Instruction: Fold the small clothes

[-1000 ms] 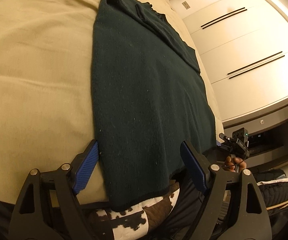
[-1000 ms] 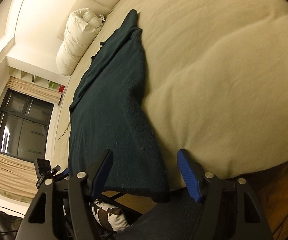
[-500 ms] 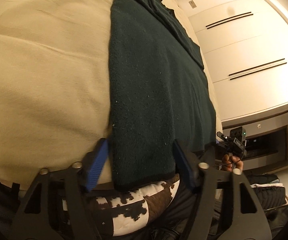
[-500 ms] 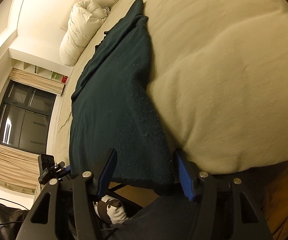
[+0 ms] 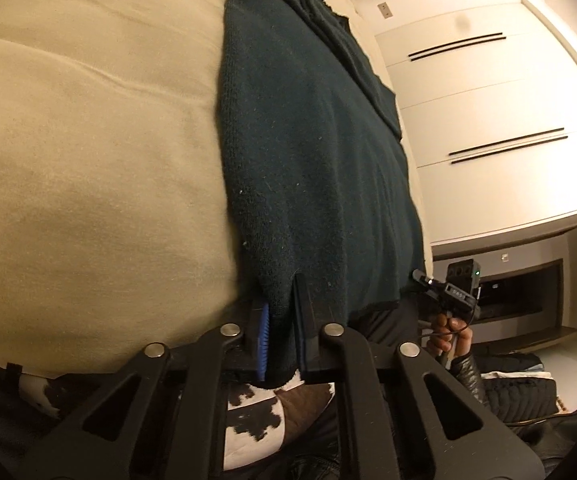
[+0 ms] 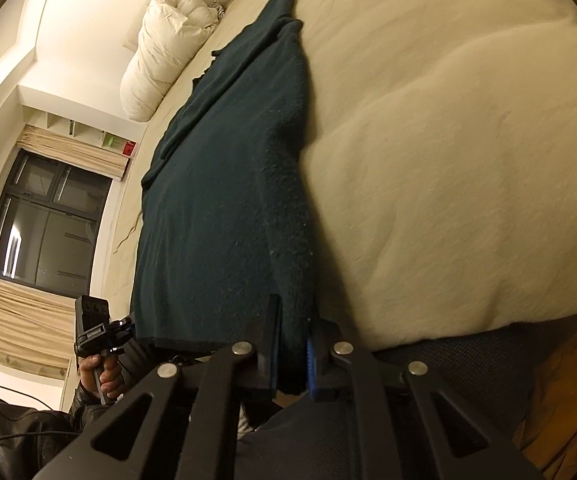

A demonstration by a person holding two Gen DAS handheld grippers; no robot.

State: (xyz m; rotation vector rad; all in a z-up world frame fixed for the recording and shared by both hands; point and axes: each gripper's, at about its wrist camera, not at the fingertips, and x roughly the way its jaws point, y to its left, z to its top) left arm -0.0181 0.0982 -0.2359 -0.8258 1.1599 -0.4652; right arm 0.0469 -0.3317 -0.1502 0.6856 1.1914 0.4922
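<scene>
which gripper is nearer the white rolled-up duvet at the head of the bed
Left. The white rolled-up duvet lies past that side of the dark green knitted sweater; left gripper clamps the near hem corner there, right gripper the opposite corner.

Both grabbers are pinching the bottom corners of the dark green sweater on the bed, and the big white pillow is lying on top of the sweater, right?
Not quite. The white pillow lies beside the dark green sweater, apart from it, by the headboard, as the right wrist view shows. The left hand-held gripper and right hand-held gripper do pinch its bottom corners on the bed.
</scene>
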